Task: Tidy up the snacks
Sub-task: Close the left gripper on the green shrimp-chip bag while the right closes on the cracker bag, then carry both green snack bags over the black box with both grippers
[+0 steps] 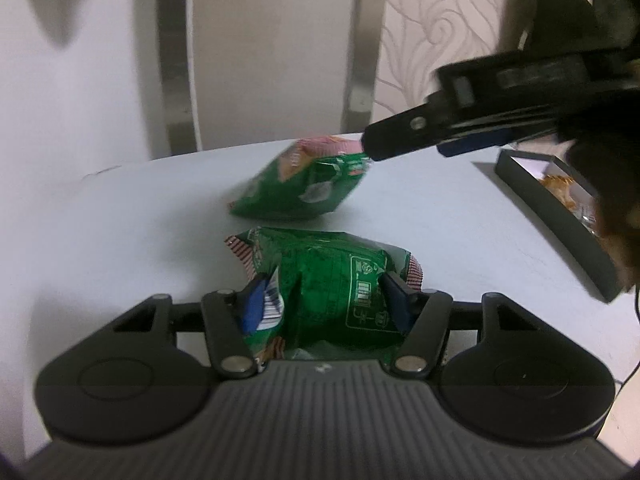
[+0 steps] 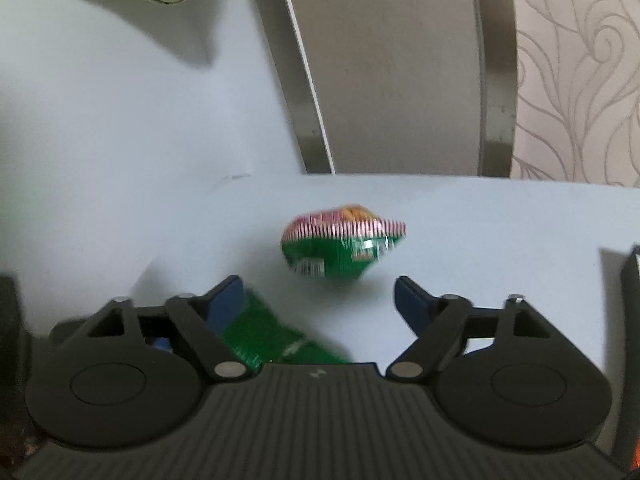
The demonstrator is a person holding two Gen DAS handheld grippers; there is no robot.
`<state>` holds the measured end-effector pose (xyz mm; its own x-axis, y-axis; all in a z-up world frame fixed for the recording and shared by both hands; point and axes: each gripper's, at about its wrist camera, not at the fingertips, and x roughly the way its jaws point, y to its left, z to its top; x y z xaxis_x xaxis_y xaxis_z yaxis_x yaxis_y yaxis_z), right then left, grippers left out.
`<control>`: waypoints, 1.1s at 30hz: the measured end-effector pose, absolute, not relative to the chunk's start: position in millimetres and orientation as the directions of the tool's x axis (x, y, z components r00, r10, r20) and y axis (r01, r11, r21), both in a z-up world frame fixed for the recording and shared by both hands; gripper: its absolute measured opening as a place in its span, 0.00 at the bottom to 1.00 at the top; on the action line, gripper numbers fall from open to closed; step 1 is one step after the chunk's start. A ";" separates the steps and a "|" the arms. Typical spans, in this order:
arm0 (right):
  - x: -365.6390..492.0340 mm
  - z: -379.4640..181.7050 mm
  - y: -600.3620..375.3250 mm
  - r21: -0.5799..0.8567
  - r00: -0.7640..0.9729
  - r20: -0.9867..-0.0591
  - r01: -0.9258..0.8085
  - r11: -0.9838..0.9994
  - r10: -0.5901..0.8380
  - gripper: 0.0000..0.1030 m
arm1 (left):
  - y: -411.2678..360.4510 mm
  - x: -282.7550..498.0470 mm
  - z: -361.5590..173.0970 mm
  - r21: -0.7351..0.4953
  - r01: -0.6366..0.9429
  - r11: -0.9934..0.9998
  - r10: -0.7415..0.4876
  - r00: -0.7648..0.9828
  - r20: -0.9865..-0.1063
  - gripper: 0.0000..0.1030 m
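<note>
Left tongs (image 1: pixel 324 300) pinch the near bag (image 1: pixel 320 280); puffy foil may slip. Right tongs (image 2: pixel 318 300), open, could nudge the far bag (image 2: pixel 344 246) ahead.

Two green snack packets lie on the counter (image 1: pixel 120 220): the near packet (image 1: pixel 328 276) sits between one gripper's jaws, the far packet (image 1: pixel 304 184) behind it. One dark box (image 1: pixel 560 224) stands at the right with snacks inside, too blurred to count. Two grippers show: the left gripper (image 1: pixel 326 300) and the right gripper (image 2: pixel 318 300).
</note>
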<state>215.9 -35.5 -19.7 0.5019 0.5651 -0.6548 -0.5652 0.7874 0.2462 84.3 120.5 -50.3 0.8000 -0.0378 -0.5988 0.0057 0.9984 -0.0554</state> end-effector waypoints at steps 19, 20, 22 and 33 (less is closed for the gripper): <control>280.1 -98.1 22.0 0.300 0.552 -0.650 -0.444 0.844 0.522 0.95 | 146.9 73.6 -43.5 -0.026 -0.108 0.994 0.070 0.792 -0.606 0.62; 284.0 -99.9 23.0 0.308 0.553 -0.648 -0.439 0.844 0.524 0.95 | 147.6 74.8 -43.5 -0.023 -0.109 0.994 0.072 0.791 -0.607 0.62; 291.5 -104.7 25.1 0.314 0.560 -0.645 -0.426 0.848 0.520 0.95 | 148.6 74.5 -42.6 -0.016 -0.111 0.994 0.079 0.791 -0.606 0.62; 298.8 -106.9 29.5 0.321 0.468 -0.670 -0.516 0.794 0.576 0.75 | 145.8 79.1 -44.8 -0.023 -0.097 0.995 0.062 0.786 -0.615 0.62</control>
<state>298.8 29.5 -106.9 0.4683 0.5756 -0.6704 -0.5164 0.7939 0.3209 79.1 145.8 -44.8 0.7863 0.0624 -0.6147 -0.0971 0.9950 -0.0233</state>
